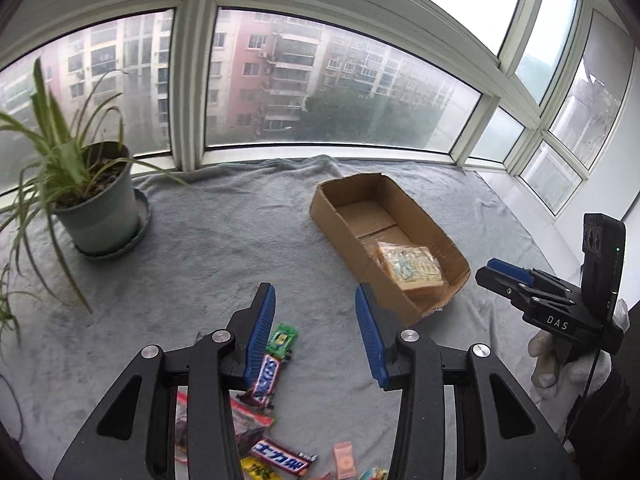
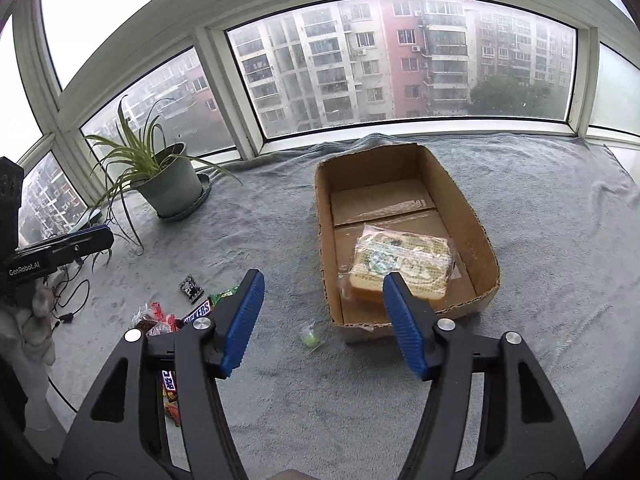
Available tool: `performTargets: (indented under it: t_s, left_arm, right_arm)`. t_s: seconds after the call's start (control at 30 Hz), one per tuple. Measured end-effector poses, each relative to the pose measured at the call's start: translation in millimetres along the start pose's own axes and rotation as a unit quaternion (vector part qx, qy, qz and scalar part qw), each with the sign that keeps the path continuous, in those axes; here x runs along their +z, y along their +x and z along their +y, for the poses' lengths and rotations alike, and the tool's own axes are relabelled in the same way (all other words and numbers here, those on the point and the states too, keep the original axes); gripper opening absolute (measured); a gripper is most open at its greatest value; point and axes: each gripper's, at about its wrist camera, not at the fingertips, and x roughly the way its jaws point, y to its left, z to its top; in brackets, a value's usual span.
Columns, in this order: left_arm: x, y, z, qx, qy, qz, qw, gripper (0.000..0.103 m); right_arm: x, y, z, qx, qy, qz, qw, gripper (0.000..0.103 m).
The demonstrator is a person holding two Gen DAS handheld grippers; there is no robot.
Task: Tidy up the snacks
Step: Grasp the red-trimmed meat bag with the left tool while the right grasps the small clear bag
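Observation:
An open cardboard box (image 1: 440, 240) (image 2: 486, 236) stands on the grey blanket and holds a wrapped bread packet (image 1: 410, 266) (image 2: 400, 258). My left gripper (image 1: 316, 300) is open and empty above a pile of snacks: a Snickers bar (image 1: 266, 378), a green packet (image 1: 282, 338), a second bar (image 1: 282, 458). My right gripper (image 2: 324, 292) is open and empty, hovering by the box's near left corner. It also shows in the left wrist view (image 1: 508, 274). A Snickers bar (image 2: 198, 312), a small black packet (image 2: 191, 289) and a small green candy (image 2: 311, 336) lie left of the box.
A potted plant (image 1: 100, 204) (image 2: 168, 184) stands at the back left by the window. Cables (image 2: 68, 292) lie at the blanket's left edge. The grey blanket (image 1: 240, 240) (image 2: 560, 280) covers the sill.

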Motion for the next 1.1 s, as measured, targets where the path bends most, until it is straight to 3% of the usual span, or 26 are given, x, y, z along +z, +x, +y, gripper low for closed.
performTargets:
  t_s: [0.13,0.23,0.47,0.57,0.63,0.73,0.97,1.1]
  left_arm:
    - [-30.3,-16.6,24.3,0.039,-0.012,0.006,0.9991,0.041]
    - [-54.8,-21.0,38.5,0.049,-0.035,0.019,0.998,0.048]
    - [-99.1,-4.5,52.0,0.078,-0.051,0.052,0.9943,0.048]
    - [-108.5,2.0,61.6,0.093,-0.062,0.054,0.9923,0.048]
    - [-111.7,4.8,71.0,0.093,-0.075,0.055,0.9913,0.048]
    - [-117.9,11.1,82.3,0.105,-0.082,0.063,0.9891,0.048]
    - [-127.6,21.4,98.5,0.106,-0.094,0.08,0.9867,0.048]
    - [-128.2,27.5,102.0,0.103,-0.093,0.086,0.9865,0.048]
  right_arm:
    - [-15.9,9.9,14.0,0.001,-0.02,0.022,1.0,0.064]
    - [-25.9,19.8,21.0,0.009,-0.027,0.042,0.999,0.064]
    - [-49.1,41.8,38.8,0.012,-0.065,0.074,0.995,0.064]
    - [-55.5,51.4,39.2,0.012,-0.067,0.082,0.994,0.062]
    - [-57.4,59.4,36.8,0.013,-0.064,0.089,0.994,0.052]
    - [-57.5,72.5,32.1,0.014,-0.054,0.099,0.994,0.047]
    - [-55.8,99.8,32.3,0.014,-0.057,0.116,0.992,0.04]
    - [-55.4,111.9,38.0,-0.009,-0.076,0.119,0.99,0.04]
